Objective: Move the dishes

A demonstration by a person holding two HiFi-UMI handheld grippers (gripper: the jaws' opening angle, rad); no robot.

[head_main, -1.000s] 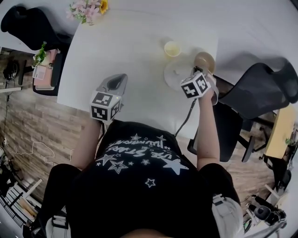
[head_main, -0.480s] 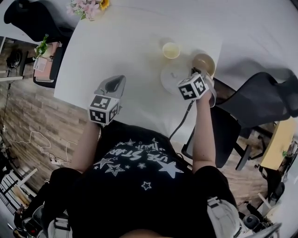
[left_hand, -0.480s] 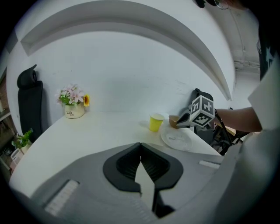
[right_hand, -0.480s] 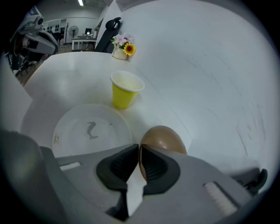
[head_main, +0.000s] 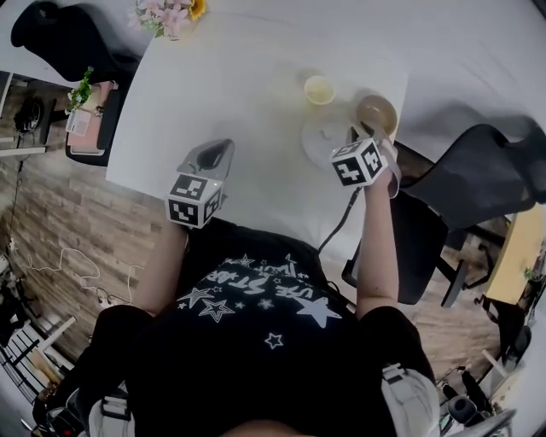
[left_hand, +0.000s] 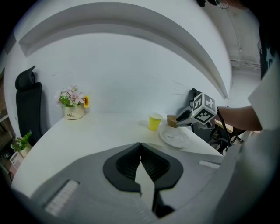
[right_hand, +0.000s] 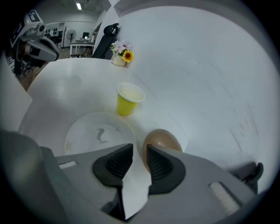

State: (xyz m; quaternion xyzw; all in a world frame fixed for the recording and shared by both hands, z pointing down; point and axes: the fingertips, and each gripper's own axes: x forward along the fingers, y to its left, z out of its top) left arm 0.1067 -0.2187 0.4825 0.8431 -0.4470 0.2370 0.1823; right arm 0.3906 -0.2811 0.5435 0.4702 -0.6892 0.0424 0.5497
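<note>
White worktop (head_main: 256,85) filled the upper middle of the head view, with wood flooring (head_main: 77,222) at the left edge. Nearest the person, at the lower left of the bare surface, the left claw (left_hand: 140,145) was clenched on nothing, its tips meeting over plain white. Right of centre, the right claw (right_hand: 139,148) pointed steeply down. Its jaws had just been opening and stood released, with only white surface showing in the gap between them.

The brown bowl (right_hand: 164,138) sat upright on the worktop, not between the jaws but just beyond the tip of the right-hand one in the right gripper view. It lay close against that tip, and whether the two touched could not be told. Left of the bowl, just past the other jaw, lay the white plate (right_hand: 94,131), flat, with a small grey mark near its middle. Behind the plate stood the yellow cup (right_hand: 127,99), upright, just beside the plate's far edge.

Farther off, at the upper left of the head view, a pot of flowers (head_main: 166,13) stood near the worktop's far corner. One black office chair (head_main: 60,43) stood beyond that corner, and another (head_main: 478,171) at the right side.
</note>
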